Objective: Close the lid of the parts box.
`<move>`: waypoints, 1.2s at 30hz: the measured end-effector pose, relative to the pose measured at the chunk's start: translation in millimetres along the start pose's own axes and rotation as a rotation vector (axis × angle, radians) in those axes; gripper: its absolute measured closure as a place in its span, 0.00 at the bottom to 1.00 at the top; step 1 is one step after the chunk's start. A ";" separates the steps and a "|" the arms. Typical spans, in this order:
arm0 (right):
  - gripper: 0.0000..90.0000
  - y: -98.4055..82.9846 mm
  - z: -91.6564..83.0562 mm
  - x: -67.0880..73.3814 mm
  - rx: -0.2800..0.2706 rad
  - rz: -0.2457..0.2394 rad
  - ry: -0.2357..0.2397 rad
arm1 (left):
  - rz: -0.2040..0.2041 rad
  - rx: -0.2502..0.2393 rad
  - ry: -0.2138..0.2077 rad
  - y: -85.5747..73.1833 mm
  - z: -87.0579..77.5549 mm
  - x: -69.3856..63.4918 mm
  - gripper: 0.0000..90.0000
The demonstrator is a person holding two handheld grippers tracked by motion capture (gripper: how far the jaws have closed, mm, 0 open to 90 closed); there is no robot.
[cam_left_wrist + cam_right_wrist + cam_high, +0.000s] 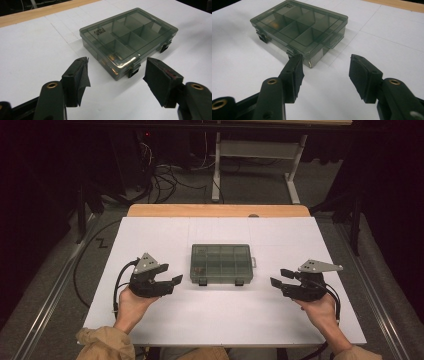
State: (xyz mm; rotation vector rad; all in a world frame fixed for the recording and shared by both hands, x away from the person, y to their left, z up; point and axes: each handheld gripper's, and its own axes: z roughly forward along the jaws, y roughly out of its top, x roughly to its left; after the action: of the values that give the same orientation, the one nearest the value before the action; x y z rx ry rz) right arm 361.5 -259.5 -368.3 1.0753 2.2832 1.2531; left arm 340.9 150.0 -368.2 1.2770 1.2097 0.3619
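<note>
I judge the work has barely begun: the compartment box sits shut in the middle of the high view, on the white table, and neither tool touches it. Its two front latches look fastened, so if opening it is the job, everything is left to do.

My left gripper rests at the lower left of centre in the high view, fingers spread apart with nothing between them, pointing toward the box's near left corner. My right gripper sits at the lower right, its fingers likewise parted and empty, aimed at the near right corner. Both are near the box but clear of it.

As for contents, the box is smoky translucent plastic split by dividers into several cells. Most cells look empty through the lid. In the left gripper view, a small glinting item shows in the near cell by the corner, and the right gripper view catches a brownish tint in a far-left cell; I cannot tell what either is.
</note>
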 end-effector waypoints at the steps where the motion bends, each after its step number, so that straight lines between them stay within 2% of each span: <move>1: 0.51 -0.7 -0.8 -0.1 -0.006 0.000 0.000 | -0.001 0.001 0.001 -0.3 -0.7 0.7 0.39; 9: 0.50 -6.3 -6.3 0.6 -0.033 -0.009 0.002 | -0.022 -0.013 0.001 -0.8 -7.1 3.1 0.39; 13: 0.50 -9.2 -8.5 1.9 -0.041 -0.008 0.007 | -0.012 -0.015 -0.001 -4.1 -9.6 3.5 0.38; 17: 0.49 -11.1 -11.0 2.0 -0.054 -0.006 0.007 | -0.031 -0.011 -0.006 -5.7 -9.5 4.7 0.38; 26: 0.48 -19.2 -13.2 2.3 -0.068 0.004 0.012 | -0.018 -0.010 -0.011 -9.4 -10.1 4.5 0.38; 29: 0.48 -21.1 -15.7 1.6 -0.074 0.010 0.013 | -0.009 -0.019 -0.009 -13.4 -12.4 5.7 0.37; 34: 0.47 -27.7 -18.7 -1.1 -0.089 0.032 0.013 | -0.020 0.000 0.001 -19.4 -12.7 11.1 0.38; 36: 0.46 -31.2 -19.5 -1.8 -0.096 0.047 0.015 | -0.026 -0.005 -0.001 -20.7 -13.8 11.6 0.38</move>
State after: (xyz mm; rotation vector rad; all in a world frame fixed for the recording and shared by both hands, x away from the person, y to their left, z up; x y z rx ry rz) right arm 336.8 -282.4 -383.2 1.0945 2.1965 1.3787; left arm 326.0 159.5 -389.2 1.2555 1.2228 0.3454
